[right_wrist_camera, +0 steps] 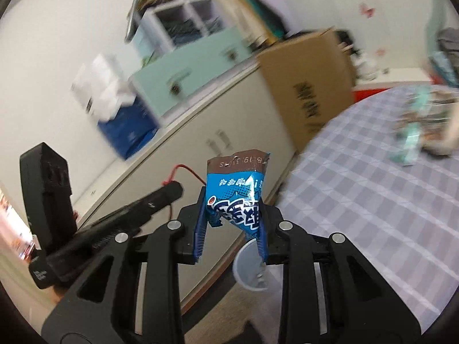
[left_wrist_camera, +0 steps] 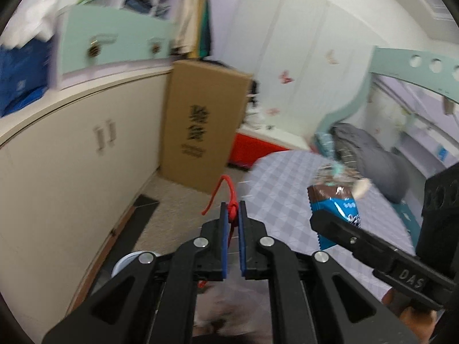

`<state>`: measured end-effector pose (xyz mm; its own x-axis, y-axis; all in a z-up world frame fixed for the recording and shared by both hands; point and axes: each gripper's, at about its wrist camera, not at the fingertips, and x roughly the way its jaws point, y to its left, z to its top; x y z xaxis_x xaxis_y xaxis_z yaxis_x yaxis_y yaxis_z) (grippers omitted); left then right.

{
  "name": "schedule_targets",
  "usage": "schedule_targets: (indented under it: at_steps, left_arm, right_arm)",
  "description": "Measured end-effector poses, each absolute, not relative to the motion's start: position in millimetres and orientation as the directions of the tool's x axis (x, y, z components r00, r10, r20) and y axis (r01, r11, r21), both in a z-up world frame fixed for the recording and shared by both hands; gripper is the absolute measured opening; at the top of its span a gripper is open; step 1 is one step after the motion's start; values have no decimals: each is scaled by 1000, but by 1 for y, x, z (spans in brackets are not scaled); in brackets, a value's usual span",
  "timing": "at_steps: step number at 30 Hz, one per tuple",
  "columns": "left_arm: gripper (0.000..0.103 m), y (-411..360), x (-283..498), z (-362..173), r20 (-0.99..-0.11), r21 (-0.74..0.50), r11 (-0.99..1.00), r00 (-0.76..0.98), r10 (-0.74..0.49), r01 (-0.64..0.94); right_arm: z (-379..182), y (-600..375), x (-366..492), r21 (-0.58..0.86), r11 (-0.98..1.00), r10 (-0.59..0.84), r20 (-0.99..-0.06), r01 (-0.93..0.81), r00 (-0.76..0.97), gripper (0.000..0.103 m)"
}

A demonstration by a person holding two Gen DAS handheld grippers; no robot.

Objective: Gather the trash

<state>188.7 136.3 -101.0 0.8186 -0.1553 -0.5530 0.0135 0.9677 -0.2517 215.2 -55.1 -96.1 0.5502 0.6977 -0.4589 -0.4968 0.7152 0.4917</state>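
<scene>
Beside the checked table (right_wrist_camera: 373,200), a blue-and-brown wrapper (right_wrist_camera: 238,197) is pinched upright in the right gripper (right_wrist_camera: 231,223), its printed characters upside down. A red string (left_wrist_camera: 229,203) is clamped lengthwise in the left gripper (left_wrist_camera: 233,218).

Cream cabinets (left_wrist_camera: 86,149), seemingly speckled floor (left_wrist_camera: 172,200)

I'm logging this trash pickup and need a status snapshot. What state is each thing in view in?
left gripper: shut on the red string
red string: pinched, ends loose
right gripper: shut on the blue wrapper
blue wrapper: crumpled, held off the table
table: more litter lies at its far side
cabinet doors: closed
cardboard box: upright, leaning against the cabinet
</scene>
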Motion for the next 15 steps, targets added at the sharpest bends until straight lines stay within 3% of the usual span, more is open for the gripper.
schedule_targets:
  at_steps: [4, 11, 14, 15]
  left_arm:
    - [6, 195, 197, -129, -620, -253, 964, 778, -99, -80]
    - [6, 268, 217, -183, -711, -323, 927, 695, -107, -188]
    - [6, 289, 227, -202, -738, -328, 915, 669, -93, -235]
    - [6, 293, 229, -207, -746, -326, 912, 660, -88, -247]
  right_arm:
    - [-118, 1, 234, 511, 683, 729, -509, -521, 457, 29]
    - [-168, 74, 267, 504, 693, 706, -616, -515, 348, 30]
    - [-188, 94, 281, 475, 715, 679, -649, -514, 343, 41]
    - [-195, 99, 286, 469, 723, 668, -662, -507, 341, 58]
